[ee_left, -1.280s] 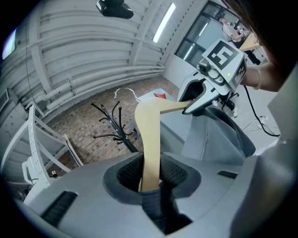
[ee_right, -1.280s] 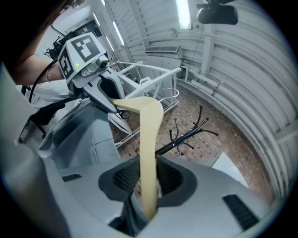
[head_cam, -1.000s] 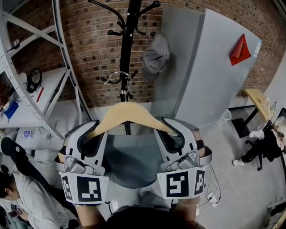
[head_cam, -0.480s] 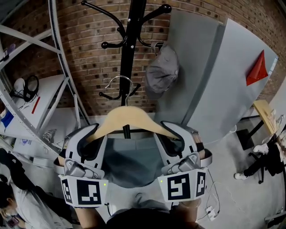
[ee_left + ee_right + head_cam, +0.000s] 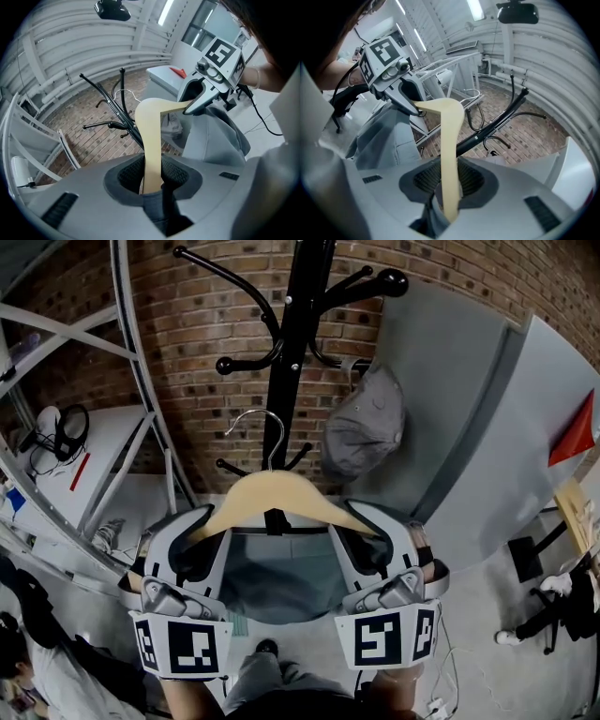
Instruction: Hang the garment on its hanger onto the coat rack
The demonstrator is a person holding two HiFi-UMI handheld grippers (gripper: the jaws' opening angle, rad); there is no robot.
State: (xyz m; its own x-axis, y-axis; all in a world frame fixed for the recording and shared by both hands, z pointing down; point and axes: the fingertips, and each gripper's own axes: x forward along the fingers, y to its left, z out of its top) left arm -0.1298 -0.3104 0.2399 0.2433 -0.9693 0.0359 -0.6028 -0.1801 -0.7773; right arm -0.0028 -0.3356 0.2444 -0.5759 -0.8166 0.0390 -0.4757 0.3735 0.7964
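A pale wooden hanger [image 5: 274, 495] with a metal hook [image 5: 265, 432] carries a grey-blue garment [image 5: 277, 576] that hangs below it. My left gripper [image 5: 208, 532] is shut on the hanger's left arm [image 5: 151, 154], and my right gripper [image 5: 353, 531] is shut on its right arm [image 5: 449, 159]. The hanger is held level, just in front of the black coat rack [image 5: 298, 343]. Its hook rises beside the rack's pole, below the upper prongs [image 5: 253, 360]. In both gripper views the rack [image 5: 119, 119] [image 5: 497, 123] slants behind the hanger.
A grey cap [image 5: 366, 427] hangs on the rack's right side. A brick wall [image 5: 197, 324] stands behind. A white metal shelf frame [image 5: 141, 390] is at the left, grey panels [image 5: 469, 418] at the right. A person [image 5: 37, 662] is at the lower left.
The rack has grown larger and nearer in the head view. The hanger has risen toward the prongs, still held by both grippers.
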